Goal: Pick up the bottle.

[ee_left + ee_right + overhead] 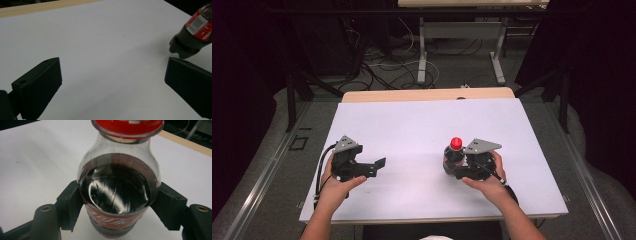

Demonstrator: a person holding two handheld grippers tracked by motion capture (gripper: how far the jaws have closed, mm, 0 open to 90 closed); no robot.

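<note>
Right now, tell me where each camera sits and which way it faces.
High view: above the person's side, looking forward and down on the table; forearms, left gripper, right gripper.
Left gripper view: between open jaws, toward the bottle.
Right gripper view: jaws clamp the bottle.
All three share the bottle.

**Around the tongs: what I see on my feeds**

Both tongs, left [374, 168] and right [455, 168], work over a white table surface [422, 125] that I see bare between them and beyond them. Past its far edge, well ahead of both tongs, runs a pale wooden strip [427, 94]. Further ahead, on the grey floor [557, 125], lies a tangle of cables [384, 70], and beside it stand the metal legs [422, 50] of a second table. Outward of the left tongs, a metal rail [264, 175] runs along the floor, with a small black square frame [298, 143] near it. Dark curtains [602, 75] hang outward of the right tongs.
</note>
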